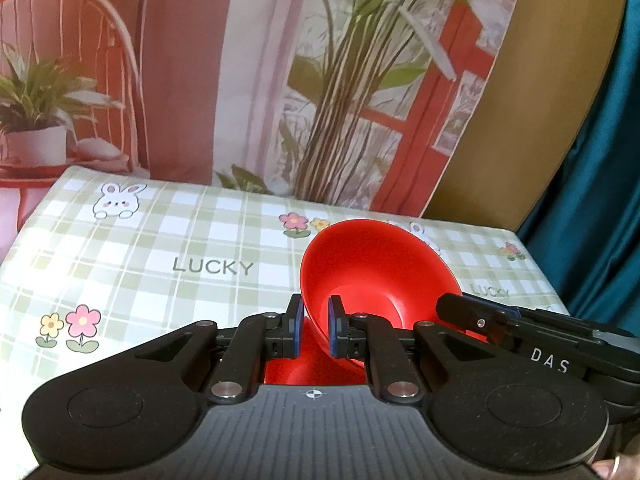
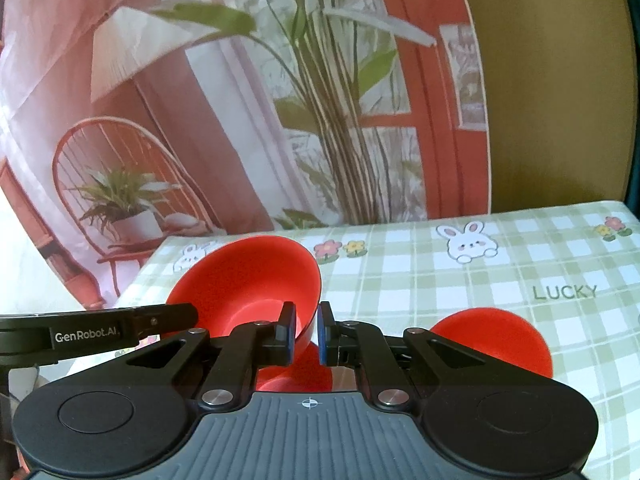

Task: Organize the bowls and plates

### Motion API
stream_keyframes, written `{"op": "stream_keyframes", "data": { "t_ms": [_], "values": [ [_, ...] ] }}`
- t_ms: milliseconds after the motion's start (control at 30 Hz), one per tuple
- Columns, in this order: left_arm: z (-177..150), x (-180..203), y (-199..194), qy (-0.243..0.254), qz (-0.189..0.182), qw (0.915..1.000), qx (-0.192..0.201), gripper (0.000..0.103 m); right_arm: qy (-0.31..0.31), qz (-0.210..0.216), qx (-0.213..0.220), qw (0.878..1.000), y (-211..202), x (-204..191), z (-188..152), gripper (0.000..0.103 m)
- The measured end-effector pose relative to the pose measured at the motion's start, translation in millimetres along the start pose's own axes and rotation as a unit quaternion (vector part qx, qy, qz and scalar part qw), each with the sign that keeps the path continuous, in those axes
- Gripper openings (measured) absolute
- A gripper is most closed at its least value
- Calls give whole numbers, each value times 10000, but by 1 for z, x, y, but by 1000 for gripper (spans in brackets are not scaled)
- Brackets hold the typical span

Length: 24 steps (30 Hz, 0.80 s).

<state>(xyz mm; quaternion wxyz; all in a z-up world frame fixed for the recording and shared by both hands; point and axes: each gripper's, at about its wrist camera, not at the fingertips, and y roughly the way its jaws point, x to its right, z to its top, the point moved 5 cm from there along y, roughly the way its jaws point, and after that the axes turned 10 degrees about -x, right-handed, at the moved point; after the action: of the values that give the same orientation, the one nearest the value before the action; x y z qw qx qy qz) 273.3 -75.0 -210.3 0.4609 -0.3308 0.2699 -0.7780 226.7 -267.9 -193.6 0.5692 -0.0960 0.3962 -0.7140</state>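
Observation:
Both grippers hold one red bowl by opposite sides of its rim, tilted above the checked tablecloth. In the left wrist view my left gripper [image 1: 314, 330] is shut on the near left rim of the red bowl [image 1: 372, 272]; the right gripper's finger [image 1: 472, 312] reaches in from the right. In the right wrist view my right gripper [image 2: 307, 334] is shut on the right rim of the same bowl [image 2: 248, 280], and the left gripper's finger [image 2: 160, 318] comes in from the left. Another red dish [image 2: 496, 340] lies below, partly hidden by the gripper.
The table carries a green checked cloth [image 1: 160, 264] with rabbits, flowers and the word LUCKY. A printed backdrop [image 1: 280, 80] with plants and a red chair hangs behind the far edge. A teal curtain [image 1: 600, 200] hangs at the right.

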Motion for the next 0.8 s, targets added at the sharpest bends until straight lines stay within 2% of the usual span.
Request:
{"op": "stream_keyframes", "data": {
  "t_ms": [367,800],
  "values": [
    [-17,-9,23,-55,113,9993,-357,13,51,-5,-441,9990,26,4,-18,10],
    [-27,-10,35,39,302,9981,-545,13,48,4,-684,9976,35,5,-29,10]
  ]
}}
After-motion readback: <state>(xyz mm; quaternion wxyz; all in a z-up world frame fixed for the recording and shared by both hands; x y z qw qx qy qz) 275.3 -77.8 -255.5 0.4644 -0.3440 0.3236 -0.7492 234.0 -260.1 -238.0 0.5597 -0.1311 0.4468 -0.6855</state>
